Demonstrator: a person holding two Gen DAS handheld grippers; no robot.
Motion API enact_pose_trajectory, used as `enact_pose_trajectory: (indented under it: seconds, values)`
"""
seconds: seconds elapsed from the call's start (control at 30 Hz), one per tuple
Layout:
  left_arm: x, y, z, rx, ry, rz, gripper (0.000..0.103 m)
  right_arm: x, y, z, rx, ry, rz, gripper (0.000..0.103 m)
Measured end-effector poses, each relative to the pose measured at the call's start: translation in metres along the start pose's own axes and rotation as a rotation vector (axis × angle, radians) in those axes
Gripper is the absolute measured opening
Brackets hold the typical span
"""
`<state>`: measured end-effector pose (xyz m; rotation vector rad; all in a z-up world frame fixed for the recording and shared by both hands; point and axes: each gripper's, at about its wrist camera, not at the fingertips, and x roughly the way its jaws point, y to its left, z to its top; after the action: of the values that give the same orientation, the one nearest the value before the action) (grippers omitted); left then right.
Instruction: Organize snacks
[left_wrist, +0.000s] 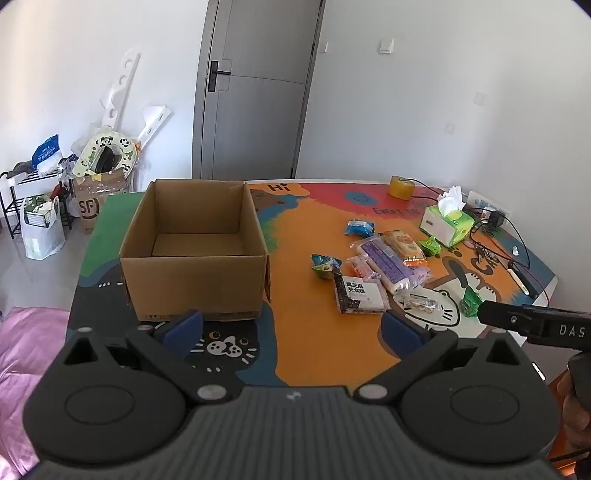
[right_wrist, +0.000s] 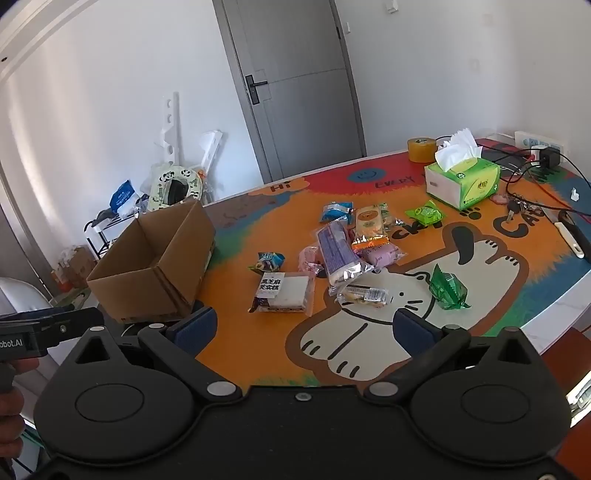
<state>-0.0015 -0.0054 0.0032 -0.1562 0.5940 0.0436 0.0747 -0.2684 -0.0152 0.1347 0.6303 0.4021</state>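
An empty cardboard box (left_wrist: 192, 251) (right_wrist: 155, 258) stands open on the left of the colourful table mat (left_wrist: 314, 332). Right of it lie several snack packs: a black-and-white pack (left_wrist: 360, 295) (right_wrist: 282, 291), a long purple pack (left_wrist: 386, 264) (right_wrist: 336, 251), an orange pack (left_wrist: 404, 245) (right_wrist: 369, 225), a blue pack (left_wrist: 359, 227) (right_wrist: 335, 212) and green candies (left_wrist: 471, 301) (right_wrist: 447, 290). My left gripper (left_wrist: 291, 328) hovers open near the table's front edge, in front of the box. My right gripper (right_wrist: 304, 328) hovers open before the snacks, nothing between its fingers.
A green tissue box (left_wrist: 448, 221) (right_wrist: 463, 177), a tape roll (left_wrist: 402, 187) (right_wrist: 422, 149), keys (right_wrist: 515, 206), cables and a power strip (right_wrist: 539, 144) crowd the table's far right. A grey door (left_wrist: 255, 88), bags and a shoe rack (left_wrist: 33, 206) stand beyond.
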Motion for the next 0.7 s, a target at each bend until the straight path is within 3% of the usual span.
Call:
enact_pose_trajectory:
  seconds: [0.7]
  values:
    - [0.0,-0.0001,-0.0003,-0.003,0.005,-0.002,0.102,-0.0005,0.0055,0.0006,-0.031,-0.001,-0.012,0.103]
